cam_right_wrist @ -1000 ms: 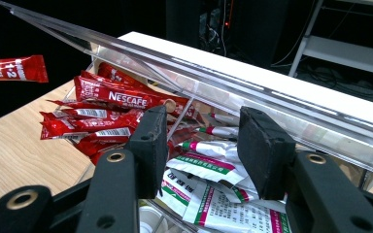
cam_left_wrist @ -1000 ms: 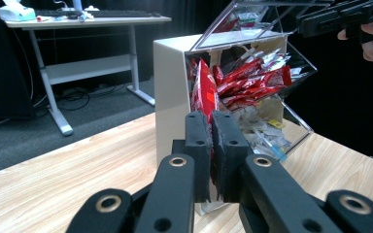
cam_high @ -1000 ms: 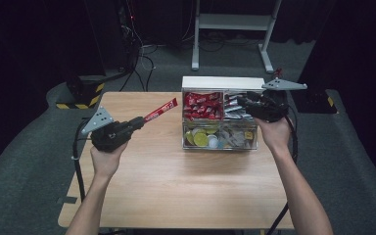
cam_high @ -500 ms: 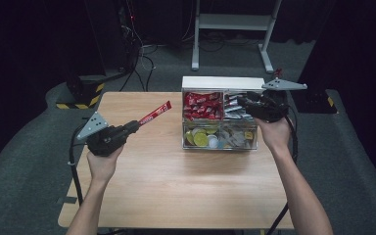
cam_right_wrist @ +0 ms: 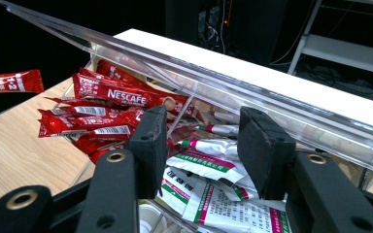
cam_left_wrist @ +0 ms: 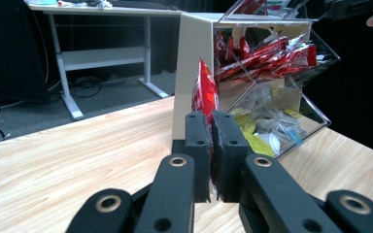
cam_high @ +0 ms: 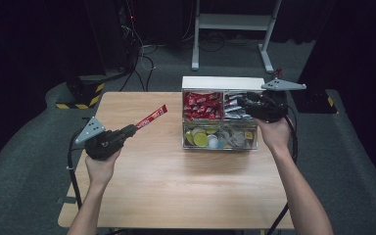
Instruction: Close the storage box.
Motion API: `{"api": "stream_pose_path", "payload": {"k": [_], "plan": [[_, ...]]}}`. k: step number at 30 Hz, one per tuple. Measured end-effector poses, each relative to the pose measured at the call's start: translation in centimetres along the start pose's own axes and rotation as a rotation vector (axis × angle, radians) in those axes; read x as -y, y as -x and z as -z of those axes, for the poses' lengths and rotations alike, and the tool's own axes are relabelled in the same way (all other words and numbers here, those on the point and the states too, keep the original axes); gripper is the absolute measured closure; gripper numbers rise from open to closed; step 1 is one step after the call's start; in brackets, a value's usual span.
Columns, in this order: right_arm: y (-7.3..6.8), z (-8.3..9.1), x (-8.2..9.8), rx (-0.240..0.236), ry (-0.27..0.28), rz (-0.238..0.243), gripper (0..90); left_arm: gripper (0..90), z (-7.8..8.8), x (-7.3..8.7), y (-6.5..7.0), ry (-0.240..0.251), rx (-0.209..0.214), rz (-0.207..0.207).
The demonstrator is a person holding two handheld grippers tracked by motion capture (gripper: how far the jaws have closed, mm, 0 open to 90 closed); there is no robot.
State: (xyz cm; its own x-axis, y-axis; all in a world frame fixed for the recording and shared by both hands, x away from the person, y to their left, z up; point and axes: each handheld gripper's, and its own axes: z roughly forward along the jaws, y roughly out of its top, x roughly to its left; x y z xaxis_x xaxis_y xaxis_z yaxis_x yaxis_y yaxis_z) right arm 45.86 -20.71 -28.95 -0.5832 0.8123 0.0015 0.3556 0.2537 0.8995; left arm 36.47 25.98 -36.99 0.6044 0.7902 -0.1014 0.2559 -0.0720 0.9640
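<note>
My left gripper (cam_high: 136, 128) is shut on one end of a red coffee stick sachet (cam_high: 152, 116) over the left half of the wooden table (cam_high: 176, 196). In the left gripper view the sachet (cam_left_wrist: 205, 92) stands up from the closed gripper (cam_left_wrist: 210, 121). My right gripper (cam_high: 242, 102) hovers over the back right compartment of a clear organiser box (cam_high: 220, 143). In the right gripper view that gripper (cam_right_wrist: 201, 131) is open, above white sachets (cam_right_wrist: 209, 167). The box's raised clear lid (cam_right_wrist: 272, 104) runs across just past the tips; whether it rests on them I cannot tell.
The box holds red Nescafe sachets (cam_right_wrist: 109, 94) at the back left and yellow and white packets (cam_high: 200, 138) in front. Its white back panel (cam_high: 223, 82) is at the table's far edge. Behind the table, a white desk frame (cam_high: 235, 22) stands on the dark floor.
My left gripper has drifted left and lower, toward the near side, carrying the red sachet away from the box. The right gripper has stayed put.
</note>
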Motion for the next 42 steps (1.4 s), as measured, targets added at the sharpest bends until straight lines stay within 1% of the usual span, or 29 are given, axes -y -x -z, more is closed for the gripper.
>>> {"api": "stream_pose_path", "payload": {"k": [7,8,14,15,18,19,21,22,26,28,29,30,34,39,42], "plan": [[0.1,0.0,0.0,0.002,-0.003,0.001,54.0,86.3,-0.2,0.9,-0.1,-0.018,-0.015,0.001],[0.1,0.0,0.0,0.002,-0.004,-0.006,54.0,86.3,-0.3,1.1,-0.1,-0.019,-0.016,0.005],[0.0,0.1,0.0,0.001,-0.002,-0.006,54.0,86.2,-0.4,1.7,-0.1,-0.027,-0.022,0.017],[0.1,0.1,0.0,0.002,-0.001,-0.002,54.0,86.3,-0.4,1.8,-0.1,-0.031,-0.025,0.011],[0.1,0.1,0.1,0.001,0.001,-0.005,53.9,86.2,-0.7,2.5,-0.1,-0.046,-0.03,0.017],[0.1,0.1,0.1,0.001,0.001,-0.005,53.9,86.2,-0.7,2.5,-0.1,-0.046,-0.03,0.017],[0.1,0.1,0.0,0.0,0.0,-0.005,53.9,86.2,-0.9,3.1,-0.1,-0.064,-0.041,0.014],[0.1,0.1,0.0,0.0,0.0,-0.005,53.9,86.2,-0.9,3.1,-0.1,-0.064,-0.041,0.014],[0.1,0.1,0.1,-0.001,0.004,-0.005,53.9,86.2,-1.4,4.0,0.1,-0.088,-0.053,0.007],[0.1,0.1,0.1,-0.001,0.004,-0.005,53.9,86.2,-1.6,4.4,0.1,-0.093,-0.054,0.015],[0.1,0.0,0.1,-0.001,0.002,-0.004,53.9,86.1,-1.8,4.7,0.1,-0.101,-0.056,0.013],[0.1,0.0,0.1,-0.001,0.002,-0.004,53.9,86.0,-1.8,4.7,0.1,-0.101,-0.056,0.013],[0.1,0.1,0.1,-0.001,0.005,-0.005,53.9,85.9,-2.2,5.5,0.1,-0.116,-0.074,0.013],[0.0,0.0,0.2,-0.001,0.007,-0.006,53.9,85.9,-2.6,6.3,0.0,-0.131,-0.084,0.028],[0.0,0.0,0.2,-0.002,0.009,-0.006,53.9,85.9,-2.8,6.5,0.0,-0.138,-0.091,0.021]]}}
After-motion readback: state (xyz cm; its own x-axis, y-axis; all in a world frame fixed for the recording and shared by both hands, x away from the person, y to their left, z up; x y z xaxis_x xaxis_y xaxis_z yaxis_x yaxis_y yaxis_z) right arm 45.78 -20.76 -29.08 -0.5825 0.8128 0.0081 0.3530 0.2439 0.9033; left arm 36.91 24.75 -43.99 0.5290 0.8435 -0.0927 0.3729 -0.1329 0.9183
